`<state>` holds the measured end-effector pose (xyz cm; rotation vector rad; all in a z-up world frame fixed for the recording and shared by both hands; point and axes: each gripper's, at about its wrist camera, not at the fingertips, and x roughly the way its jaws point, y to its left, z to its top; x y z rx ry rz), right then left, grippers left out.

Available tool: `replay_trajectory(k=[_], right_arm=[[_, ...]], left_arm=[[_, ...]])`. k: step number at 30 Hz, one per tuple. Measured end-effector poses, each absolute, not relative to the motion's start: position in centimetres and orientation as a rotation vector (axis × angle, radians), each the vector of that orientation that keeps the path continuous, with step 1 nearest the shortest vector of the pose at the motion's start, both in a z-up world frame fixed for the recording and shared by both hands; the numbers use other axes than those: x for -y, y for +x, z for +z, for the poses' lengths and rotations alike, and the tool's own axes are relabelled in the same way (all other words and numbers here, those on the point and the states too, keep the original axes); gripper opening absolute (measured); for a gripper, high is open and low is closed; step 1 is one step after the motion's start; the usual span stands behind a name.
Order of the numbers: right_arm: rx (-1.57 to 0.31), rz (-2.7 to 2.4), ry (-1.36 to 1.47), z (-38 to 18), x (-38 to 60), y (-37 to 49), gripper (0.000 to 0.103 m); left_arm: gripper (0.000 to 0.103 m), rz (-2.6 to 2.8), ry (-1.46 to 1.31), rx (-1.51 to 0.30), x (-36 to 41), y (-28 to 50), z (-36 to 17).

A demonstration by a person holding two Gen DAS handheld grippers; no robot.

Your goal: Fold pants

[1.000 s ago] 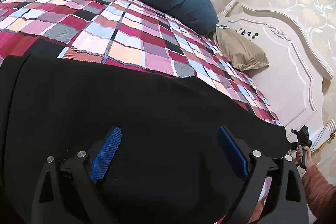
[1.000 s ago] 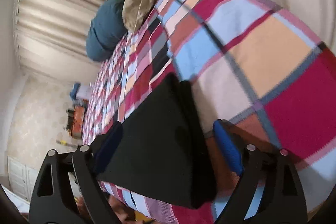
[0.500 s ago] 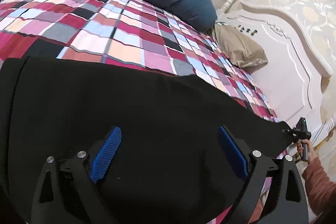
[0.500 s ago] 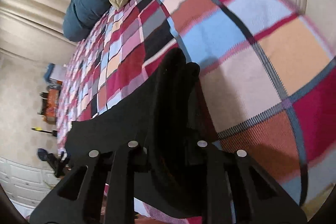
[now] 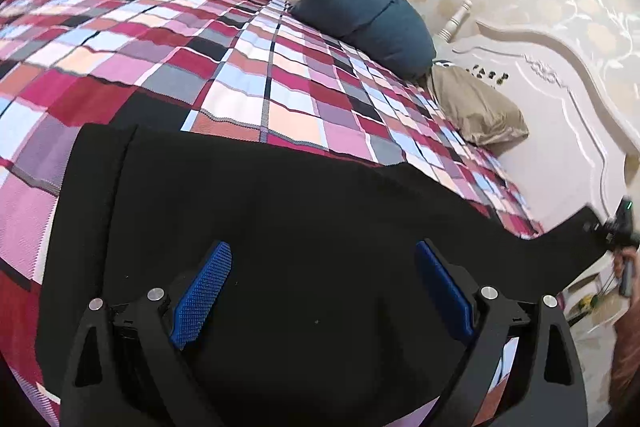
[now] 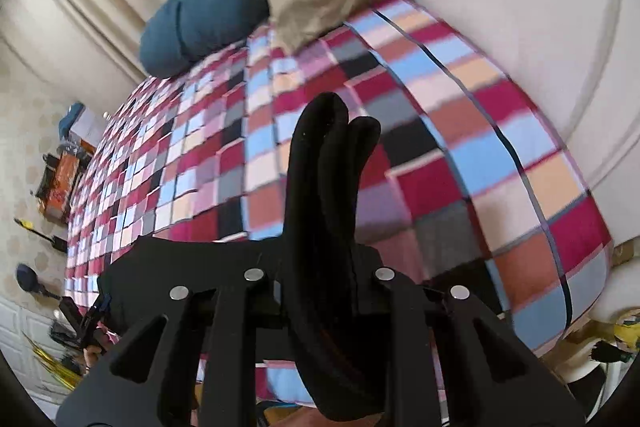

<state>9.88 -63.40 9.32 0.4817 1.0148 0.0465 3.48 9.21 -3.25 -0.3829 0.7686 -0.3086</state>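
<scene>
Fold barely begun: black fabric pants [image 5: 280, 227] mostly flat along bed's [image 5: 248, 99] near edge, right gripper [image 6: 332, 227] jaws pinching leg end, raised off bed; left gripper [image 5: 320, 291] jaws spread w/ nothing held.

Black left claw [image 5: 322, 291] has blue textured pads [image 5: 202, 293] and silver screws [image 5: 155, 294].

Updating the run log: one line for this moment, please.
stage: fold starting | right claw: shut on black pants leg end, raised off plaid bedspread | left claw: open over pants
</scene>
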Motion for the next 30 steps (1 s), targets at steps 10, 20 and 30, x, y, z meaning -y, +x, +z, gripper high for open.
replay_trajectory(k=[10, 20, 30], right_arm=[[-0.928, 0.112, 0.328, 13.0, 52.1, 10.4, 0.019], [-0.896, 0.140, 0.242, 10.6, 41.8, 11.1, 0.019], [-0.955, 0.164, 0.202, 4.5, 33.1, 11.9, 0.019]], left_arm=[[0.092, -0.292, -0.348, -0.750, -8.9, 3.0, -3.7], [0.092, -0.201, -0.282, -0.719, -10.3, 1.8, -2.9], [0.092, -0.254, -0.327, -0.773, -11.8, 2.4, -5.1]])
